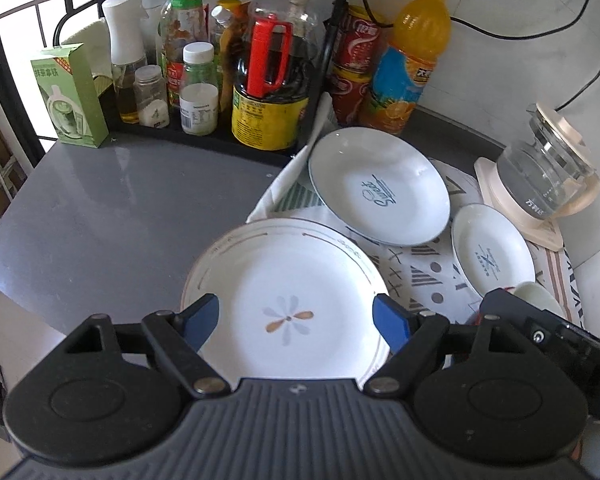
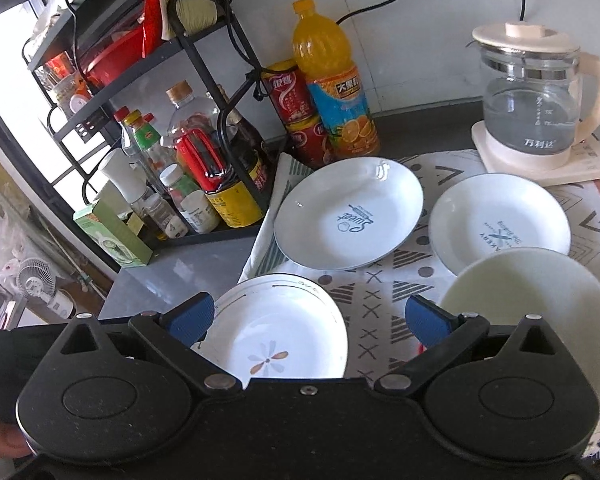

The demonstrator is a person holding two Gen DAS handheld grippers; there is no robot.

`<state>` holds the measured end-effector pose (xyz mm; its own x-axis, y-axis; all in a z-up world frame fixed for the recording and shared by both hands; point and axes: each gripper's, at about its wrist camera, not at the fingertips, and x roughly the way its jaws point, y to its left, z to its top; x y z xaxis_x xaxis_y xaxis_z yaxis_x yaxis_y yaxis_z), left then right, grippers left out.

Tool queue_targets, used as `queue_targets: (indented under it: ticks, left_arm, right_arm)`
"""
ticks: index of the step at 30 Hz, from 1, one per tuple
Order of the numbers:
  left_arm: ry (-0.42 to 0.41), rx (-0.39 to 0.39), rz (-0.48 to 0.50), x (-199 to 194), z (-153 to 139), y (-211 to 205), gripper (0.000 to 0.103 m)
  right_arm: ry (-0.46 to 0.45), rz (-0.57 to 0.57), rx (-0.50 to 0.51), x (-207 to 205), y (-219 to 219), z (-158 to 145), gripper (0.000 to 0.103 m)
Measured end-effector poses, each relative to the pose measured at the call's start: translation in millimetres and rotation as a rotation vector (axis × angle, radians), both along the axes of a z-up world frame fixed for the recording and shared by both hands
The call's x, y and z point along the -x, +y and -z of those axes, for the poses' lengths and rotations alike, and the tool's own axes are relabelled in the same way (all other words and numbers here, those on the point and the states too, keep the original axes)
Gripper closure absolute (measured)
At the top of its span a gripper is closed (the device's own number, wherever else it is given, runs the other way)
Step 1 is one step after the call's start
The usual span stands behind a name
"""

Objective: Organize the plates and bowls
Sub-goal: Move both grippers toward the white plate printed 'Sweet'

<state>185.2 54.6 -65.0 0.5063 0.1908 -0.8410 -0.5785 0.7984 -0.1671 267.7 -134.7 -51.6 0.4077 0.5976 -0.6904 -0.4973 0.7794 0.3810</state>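
A white plate with a flower motif (image 1: 284,300) lies at the edge of the patterned cloth, directly below my left gripper (image 1: 296,316). The gripper is open, its blue pads over the plate's left and right rims. Farther back lie a "Sweet" plate (image 1: 380,184) and a smaller printed plate (image 1: 492,256). In the right wrist view my right gripper (image 2: 308,320) stands wide open above the flower plate (image 2: 276,332) and the cloth, holding nothing. A white bowl (image 2: 528,304) sits just outside its right finger. The "Sweet" plate (image 2: 348,216) and the printed plate (image 2: 500,224) lie beyond.
A black rack (image 2: 204,60) crowded with several bottles and jars stands at the back left, with a green carton (image 1: 70,96) beside it. An orange drink bottle (image 2: 332,80) and red cans (image 2: 292,96) stand against the wall. A glass kettle (image 2: 536,104) stands back right. Bare grey counter (image 1: 120,208) shows left.
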Motion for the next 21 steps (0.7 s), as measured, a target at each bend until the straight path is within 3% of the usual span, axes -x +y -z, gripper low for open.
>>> queue_targets:
  ticks: [7, 21]
  left_arm:
    - [0.015, 0.025, 0.032, -10.1, 5.9, 26.2, 0.021]
    - [0.005, 0.07, 0.125, -49.2, 18.8, 63.4, 0.021]
  right_arm:
    - [0.022, 0.02, 0.036, -9.4, 26.3, 6.4, 0.0]
    - [0.059, 0.168, 0.093, -39.1, 47.0, 24.1, 0.003]
